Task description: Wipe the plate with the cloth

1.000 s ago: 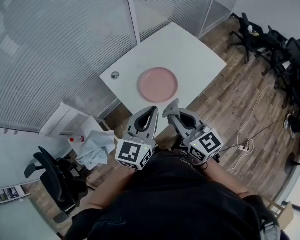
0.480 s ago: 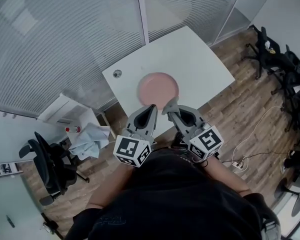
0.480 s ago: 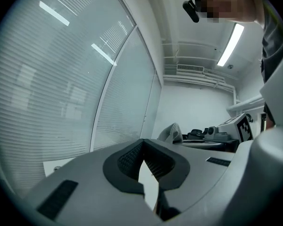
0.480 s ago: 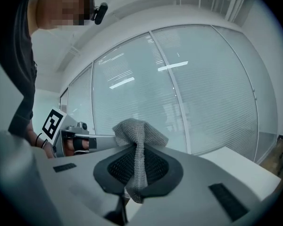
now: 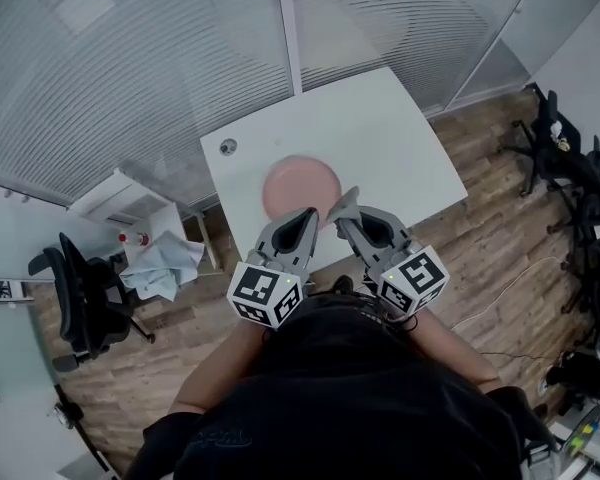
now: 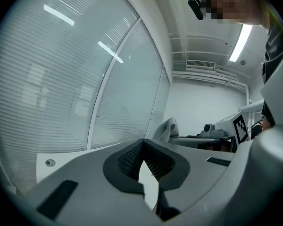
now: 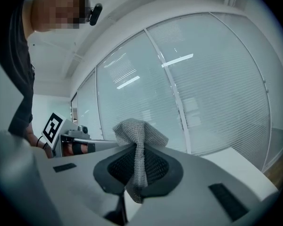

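A pink plate [image 5: 298, 183] lies on the white table [image 5: 380, 138], near its front edge. Both grippers are held side by side above that edge, just short of the plate. My left gripper [image 5: 308, 212] is shut with nothing between its jaws; in the left gripper view [image 6: 143, 144] its pads meet. My right gripper [image 5: 347, 208] is shut on a grey mesh cloth [image 7: 137, 134], which sticks up above the jaws and hangs a little below them. The cloth [image 6: 170, 128] also shows in the left gripper view. The plate is hidden in both gripper views.
A round cable hole [image 5: 227, 146] sits at the table's left corner. Left of the table stand a low white cabinet [image 5: 120, 203], a red-capped bottle [image 5: 133, 238], a pale blue bundle [image 5: 162, 260] and a black office chair [image 5: 78, 303]. More chairs [image 5: 565, 158] stand at the right. Blinded glass walls lie behind.
Both grippers have moved toward the table together, so the plate now lies closer to their tips. The right gripper has kept the cloth and the left has stayed shut.
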Demonstrator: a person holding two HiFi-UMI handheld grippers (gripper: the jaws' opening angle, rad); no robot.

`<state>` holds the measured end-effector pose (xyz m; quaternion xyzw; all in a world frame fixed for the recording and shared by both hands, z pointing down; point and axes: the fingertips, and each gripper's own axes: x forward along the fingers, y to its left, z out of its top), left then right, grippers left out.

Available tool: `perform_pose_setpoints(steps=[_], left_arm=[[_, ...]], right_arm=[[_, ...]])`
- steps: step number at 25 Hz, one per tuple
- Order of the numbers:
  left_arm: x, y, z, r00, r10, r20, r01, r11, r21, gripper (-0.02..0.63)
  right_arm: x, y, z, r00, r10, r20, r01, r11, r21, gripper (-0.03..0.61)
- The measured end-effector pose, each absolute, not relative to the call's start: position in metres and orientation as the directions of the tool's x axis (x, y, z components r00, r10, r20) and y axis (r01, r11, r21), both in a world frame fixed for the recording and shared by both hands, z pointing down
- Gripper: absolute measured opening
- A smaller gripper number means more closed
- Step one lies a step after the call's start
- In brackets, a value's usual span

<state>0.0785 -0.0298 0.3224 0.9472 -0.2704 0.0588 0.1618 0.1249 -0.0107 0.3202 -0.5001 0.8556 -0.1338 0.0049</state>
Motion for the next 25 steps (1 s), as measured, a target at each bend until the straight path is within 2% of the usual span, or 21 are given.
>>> perform_pose_setpoints(steps=[6,14,25], left_arm=[[0.085,-0.034,0.339,0.819,-0.525,0.231,-0.573,-0.758,0.310,0.011],[0.060,-0.057,0.356,0.763,-0.585,0.275,-0.646,-0.705,0.293,0.011],[0.006,-0.098,0.361,0.761,-0.573,0.304,-0.648,-0.693,0.316,0.012]], right_arm=[[0.132,-0.011,0.342,-0.572,-0.801,0.177,-0.809,0.517,-0.279,0.032],[0.119,-0.021,0.355,-0.615,-0.752,0.237,-0.783,0.548,-0.293,0.032],[0.086,-0.062,0.351,-0.570,-0.781,0.255,-0.816,0.504,-0.283,0.032]])
